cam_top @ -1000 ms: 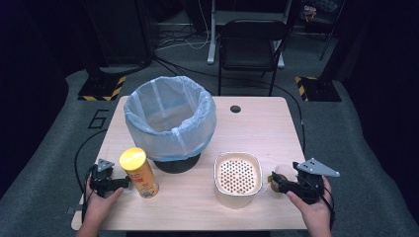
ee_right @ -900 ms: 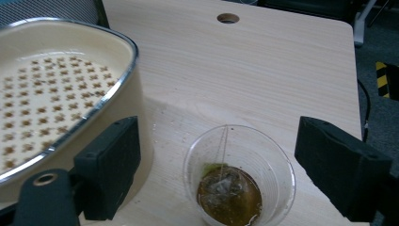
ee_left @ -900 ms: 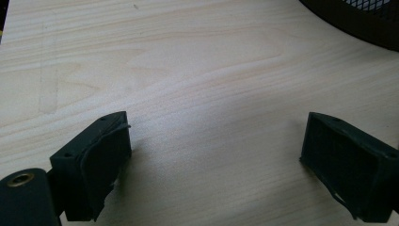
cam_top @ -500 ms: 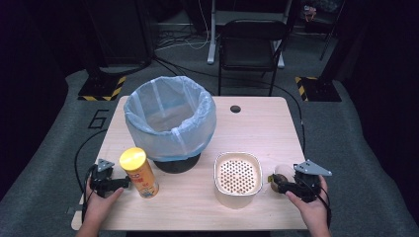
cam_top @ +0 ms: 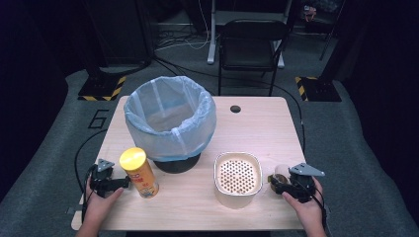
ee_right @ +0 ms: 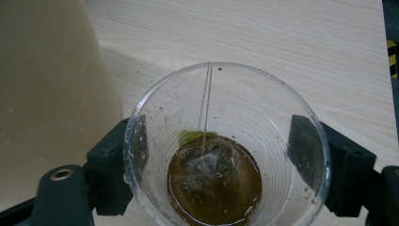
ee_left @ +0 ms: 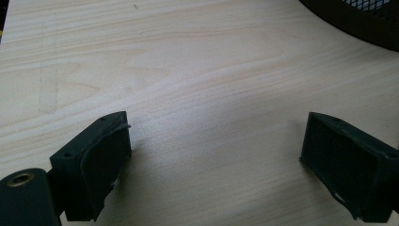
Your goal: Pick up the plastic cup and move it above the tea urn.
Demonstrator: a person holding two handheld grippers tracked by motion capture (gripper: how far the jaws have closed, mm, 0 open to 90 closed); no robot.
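While we hover: right gripper (ee_right: 214, 160) jaws, just closing, flank the cup (cam_top: 280, 174), pads at its wall.
Cup: at the strainer's (cam_top: 237, 178) three o'clock.
Left gripper (ee_left: 221, 155): apart over bare table (ee_left: 197, 70).

A pale wood table (cam_top: 257, 123) stands on grey carpet (cam_top: 356, 163). Behind it a black chair (cam_top: 252, 44), cables, and what seem to be yellow-black striped bases (cam_top: 316, 86) in a dark room.

A clear cup (ee_right: 226, 146) with brown tea and a teabag (ee_right: 207, 165) sits between the closing right gripper (ee_right: 221, 155) jaws, low in the frame.
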